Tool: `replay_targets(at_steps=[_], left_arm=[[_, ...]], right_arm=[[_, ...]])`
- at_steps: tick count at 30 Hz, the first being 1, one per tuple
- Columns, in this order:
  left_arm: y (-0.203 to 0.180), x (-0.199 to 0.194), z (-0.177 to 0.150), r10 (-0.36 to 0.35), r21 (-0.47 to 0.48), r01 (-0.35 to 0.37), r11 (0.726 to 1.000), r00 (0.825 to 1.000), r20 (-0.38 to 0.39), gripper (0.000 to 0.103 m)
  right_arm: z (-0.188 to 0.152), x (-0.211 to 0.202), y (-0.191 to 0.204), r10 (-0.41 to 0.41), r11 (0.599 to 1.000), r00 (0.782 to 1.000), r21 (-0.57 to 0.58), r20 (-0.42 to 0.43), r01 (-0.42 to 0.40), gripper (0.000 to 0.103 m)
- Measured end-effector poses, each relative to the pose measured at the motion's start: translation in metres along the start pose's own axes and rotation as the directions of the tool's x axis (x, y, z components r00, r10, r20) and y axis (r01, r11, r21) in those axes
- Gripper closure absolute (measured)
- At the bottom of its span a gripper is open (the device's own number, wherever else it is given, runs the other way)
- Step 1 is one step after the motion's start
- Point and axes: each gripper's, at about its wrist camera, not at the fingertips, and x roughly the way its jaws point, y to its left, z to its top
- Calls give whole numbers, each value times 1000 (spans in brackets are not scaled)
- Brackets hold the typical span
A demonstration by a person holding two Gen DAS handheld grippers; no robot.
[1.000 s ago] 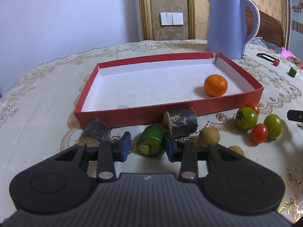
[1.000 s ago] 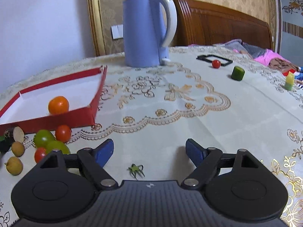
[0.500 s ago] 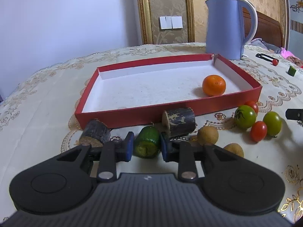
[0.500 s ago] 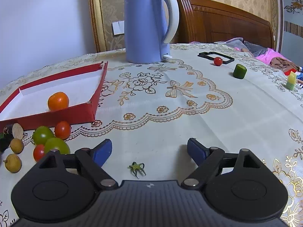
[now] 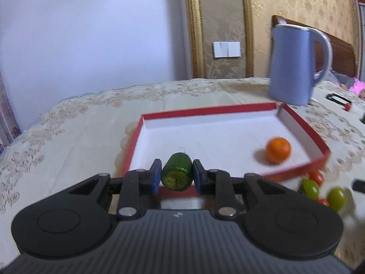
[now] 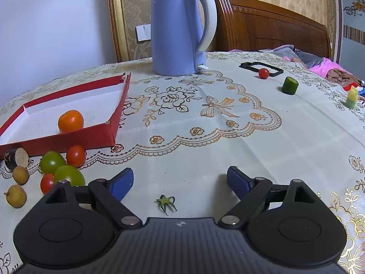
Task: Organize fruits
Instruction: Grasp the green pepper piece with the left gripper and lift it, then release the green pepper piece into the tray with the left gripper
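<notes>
My left gripper (image 5: 176,174) is shut on a green cucumber piece (image 5: 177,171) and holds it above the near edge of the red tray (image 5: 206,110). An orange (image 5: 277,150) lies in the tray's right part; it also shows in the right wrist view (image 6: 70,121). Green and red tomatoes (image 5: 309,188) lie on the cloth right of the tray. My right gripper (image 6: 179,181) is open and empty, low over the tablecloth. Tomatoes (image 6: 53,161), longans (image 6: 16,195) and a dark cane piece (image 6: 16,158) lie to its left.
A blue kettle (image 6: 180,32) stands behind the tray. A tomato stem (image 6: 166,202) lies between the right fingers. Far right are a black frame (image 6: 261,67), a red tomato (image 6: 264,73), a cucumber piece (image 6: 290,85) and a yellow-green piece (image 6: 352,97).
My left gripper closed on the green cucumber piece and lifted it up over the tray's near edge. The right gripper has barely moved.
</notes>
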Motion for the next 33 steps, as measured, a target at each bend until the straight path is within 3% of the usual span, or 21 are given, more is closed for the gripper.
replay_targets(at_steps=[6,9,21,24,25,27,28,29,33], left_arm=[[3,40,22,16,-31,-18,999,999,-48,77],[2,56,26,32,-27,-34,999,997,-70,77],[-4,107,25,46,-29,-53,998,980,-192,76],[-6,110,22,55,-22,-60,998,982,-180,74],[-5,109,21,55,-22,-60,998,983,-177,71],[-4,109,20,48,-37,-55,998,984,-174,53],[-2,107,20,46,-45,-54,997,984,-171,35],[-1,105,18,49,-53,-59,997,986,-160,29],[3,82,18,61,-41,-66,997,993,-101,22]], right_arm=[[0,2,6,-29,999,1000,-37,-11,29,13],[-1,2,12,-80,995,997,-67,-10,79,5],[-1,3,10,-71,996,997,-55,-15,70,4],[-1,3,10,-72,996,997,-55,-15,71,4],[-1,3,10,-71,996,997,-54,-15,70,4],[-1,4,10,-70,996,997,-53,-15,69,4],[-1,4,10,-70,996,997,-53,-15,69,4],[-1,4,10,-69,996,997,-52,-16,68,4],[-1,4,10,-70,996,997,-52,-16,69,4]])
